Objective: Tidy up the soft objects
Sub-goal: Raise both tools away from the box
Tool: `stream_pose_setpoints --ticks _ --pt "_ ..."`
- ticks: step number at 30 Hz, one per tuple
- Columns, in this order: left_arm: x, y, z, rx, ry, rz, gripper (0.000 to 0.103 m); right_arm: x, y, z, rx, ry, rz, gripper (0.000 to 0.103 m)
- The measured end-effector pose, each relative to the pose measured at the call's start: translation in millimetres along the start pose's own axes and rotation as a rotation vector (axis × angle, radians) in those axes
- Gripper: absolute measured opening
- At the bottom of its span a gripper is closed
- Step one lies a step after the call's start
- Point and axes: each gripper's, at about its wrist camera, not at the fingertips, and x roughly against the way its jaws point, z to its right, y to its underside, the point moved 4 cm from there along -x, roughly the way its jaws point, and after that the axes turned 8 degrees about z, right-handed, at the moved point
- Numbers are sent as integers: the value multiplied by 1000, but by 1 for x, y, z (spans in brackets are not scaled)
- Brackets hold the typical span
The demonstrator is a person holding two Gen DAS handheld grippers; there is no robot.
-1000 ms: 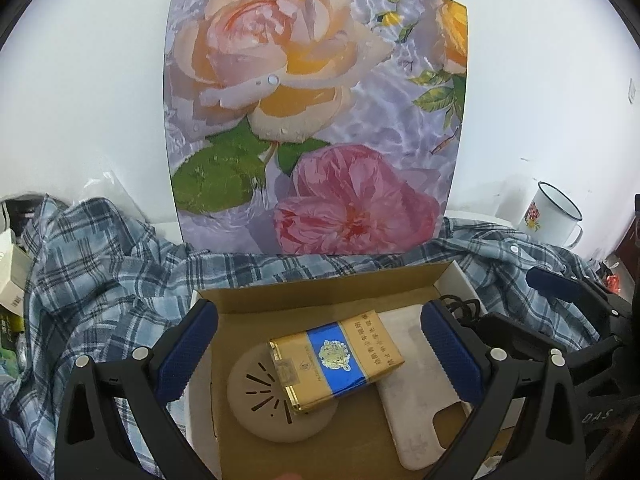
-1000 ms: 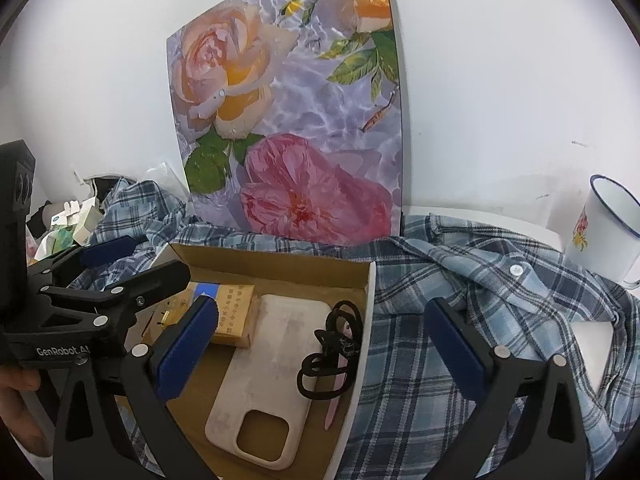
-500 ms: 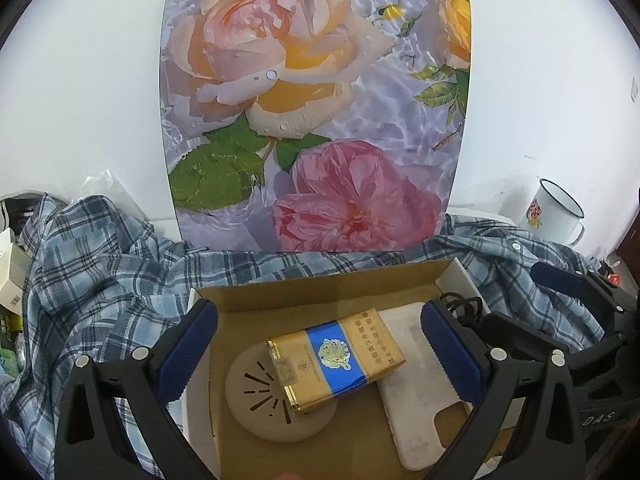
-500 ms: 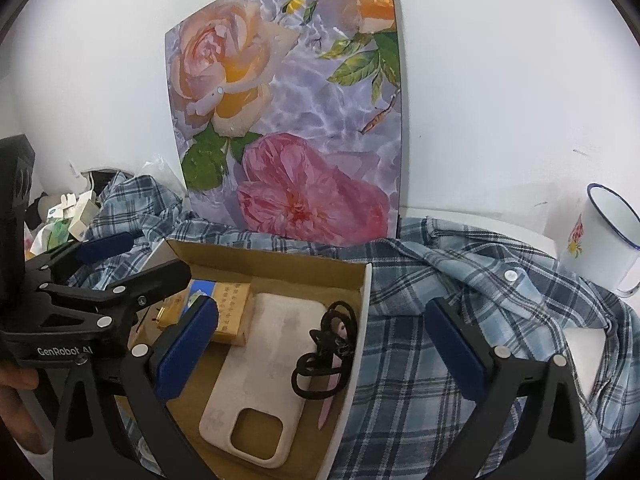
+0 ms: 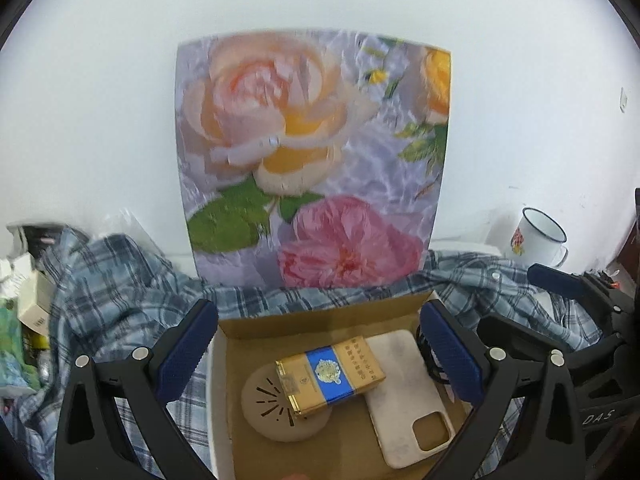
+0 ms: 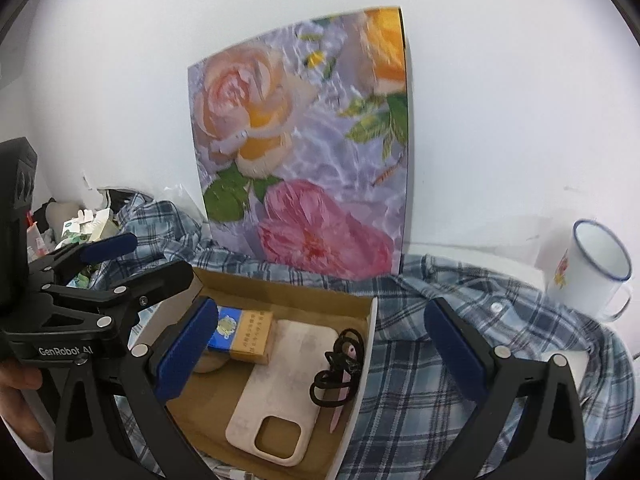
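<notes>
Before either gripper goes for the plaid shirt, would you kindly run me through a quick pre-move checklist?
1. Left gripper open, empty: ok.
2. Right gripper open, empty: ok.
3. Shirt exposed beside the right gripper: ok.
4. Shirt free of the box: not ok; cloth shows on both sides of it, so it likely runs underneath.
5. Mug clear of the shirt: cannot tell; it stands at the cloth's edge.
6. Box contents secure: not ok; the phone case and packet lie loose.

"GenRobot AI" stands in white on the left gripper point(image 6: 132, 264). "DAS" shows on the right gripper point(image 5: 560, 288). The gold pack's point(image 5: 330, 374) print is unreadable.
</notes>
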Motion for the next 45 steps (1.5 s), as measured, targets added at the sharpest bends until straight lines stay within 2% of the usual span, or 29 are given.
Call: stream_pose_setpoints --ticks 5,10,16,22,25,30,35,41,45 --pt "25 -16 8 -31 -28 63 102 22 -17 -6 34 15 41 103" --pt "49 -29 12 -23 -12 99 101 49 -33 -13 52 -6 87 103" --pt "95 -48 13 -82 -17 190 101 82 -52 -33 96 -13 138 103" --pt "130 -60 12 -134 -26 242 101 110 -65 -51 139 -10 174 103" --pt "149 -68 7 -123 -18 265 101 127 -71 -62 127 -3 215 103" --pt "184 -78 -6 -96 26 289 101 152 -75 -82 125 -43 259 103" --pt "214 -76 -10 -111 -14 309 101 172 -72 -103 149 -46 265 103" --pt "240 -63 -11 -69 62 309 101 205 -58 -120 165 -28 293 103" --pt "252 -50 -9 -56 75 299 101 219 -45 -123 184 -5 288 103"
